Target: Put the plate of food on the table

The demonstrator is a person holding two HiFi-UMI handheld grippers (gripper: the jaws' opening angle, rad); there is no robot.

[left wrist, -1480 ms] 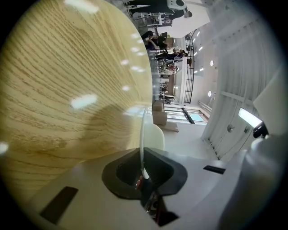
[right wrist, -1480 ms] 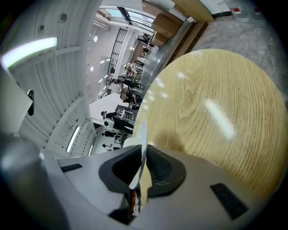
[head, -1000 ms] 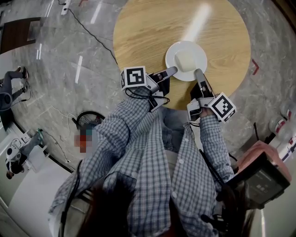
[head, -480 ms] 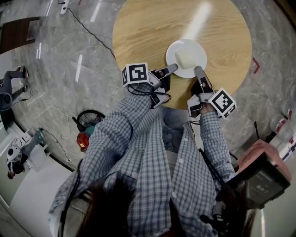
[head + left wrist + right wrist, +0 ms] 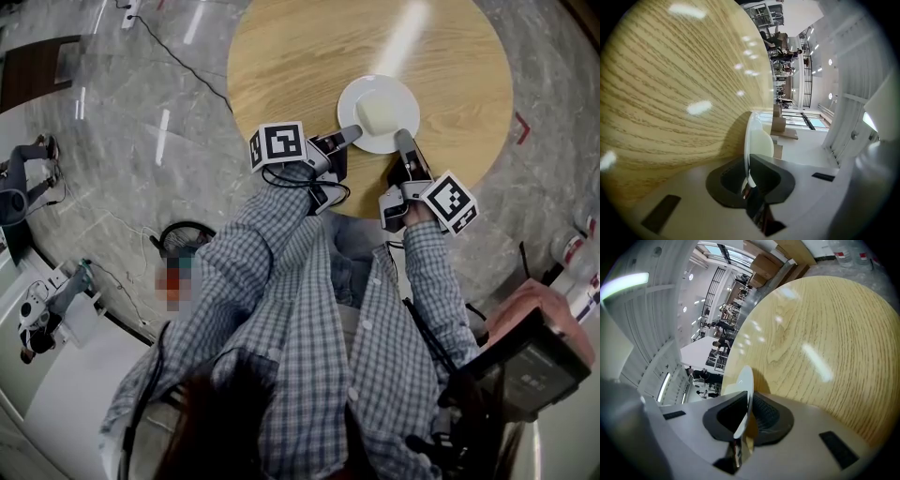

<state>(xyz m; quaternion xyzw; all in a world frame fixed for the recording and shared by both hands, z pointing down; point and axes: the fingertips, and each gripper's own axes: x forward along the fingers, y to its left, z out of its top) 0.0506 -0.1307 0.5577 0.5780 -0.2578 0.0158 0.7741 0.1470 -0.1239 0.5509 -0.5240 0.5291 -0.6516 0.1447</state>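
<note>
A white plate [image 5: 395, 92] carrying a pale block of food [image 5: 378, 116] is over the near part of the round wooden table [image 5: 300, 56]. My left gripper [image 5: 351, 136] is shut on the plate's near-left rim; my right gripper [image 5: 404, 141] is shut on its near-right rim. In the left gripper view the plate's edge [image 5: 751, 140] runs between the dark pads, the food [image 5: 764, 143] beside it. In the right gripper view the thin white rim [image 5: 744, 394] stands clamped between the pads [image 5: 766, 413]. Whether the plate rests on the wood or hangs just above it, I cannot tell.
The table top beyond the plate is bare wood [image 5: 820, 338]. A grey marbled floor [image 5: 141, 141] surrounds it, with a black cable [image 5: 183, 66] and a coiled lead [image 5: 183, 234] at the left. The person's checked sleeves [image 5: 281, 281] fill the foreground.
The plate and both grippers have shifted a little farther onto the table, away from the near edge. Both grips stay the same.
</note>
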